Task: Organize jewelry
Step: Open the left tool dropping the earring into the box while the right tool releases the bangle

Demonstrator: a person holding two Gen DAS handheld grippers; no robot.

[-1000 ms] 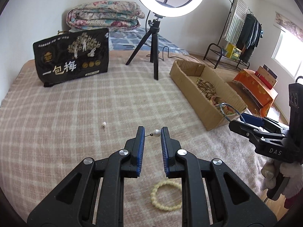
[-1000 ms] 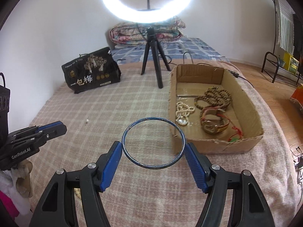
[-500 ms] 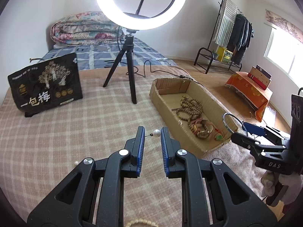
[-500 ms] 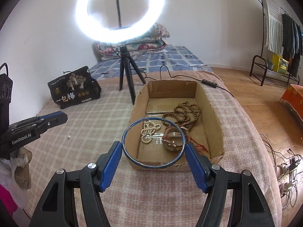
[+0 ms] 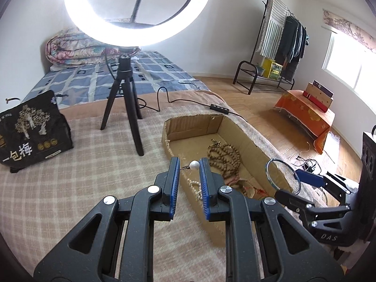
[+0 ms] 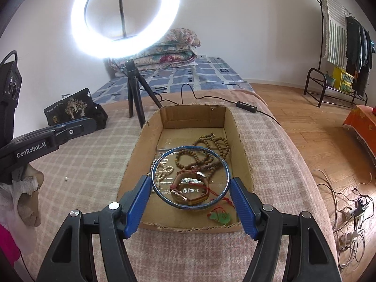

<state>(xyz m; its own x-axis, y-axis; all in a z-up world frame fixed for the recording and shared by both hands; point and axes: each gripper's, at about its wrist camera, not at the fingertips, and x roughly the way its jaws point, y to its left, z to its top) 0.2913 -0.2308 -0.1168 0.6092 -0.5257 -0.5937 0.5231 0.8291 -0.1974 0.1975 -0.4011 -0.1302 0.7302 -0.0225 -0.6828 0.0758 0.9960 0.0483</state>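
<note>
Both tools have been brought fwd over the cardboard box [image 6: 239,141] vs 1 s ago. A pearl earring [image 5: 194,164] is clamped in the left tool [image 5: 189,166] above the box's near-left wall, & a blue bangle [image 6: 189,177] is pinched across its width by the right tool [image 6: 189,188] over the box interior. Farther in, wooden bead strands [image 6: 211,150] are seen on the box floor, w/ a ring light [image 6: 125,17] on the bed beyond.

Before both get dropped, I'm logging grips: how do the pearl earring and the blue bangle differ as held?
The pearl earring is tiny, pinched in a narrow gap by the left hand-held gripper; the blue bangle is a wide thin hoop spanning the right hand-held gripper, spread wide. Both hang over the cardboard box.
</note>
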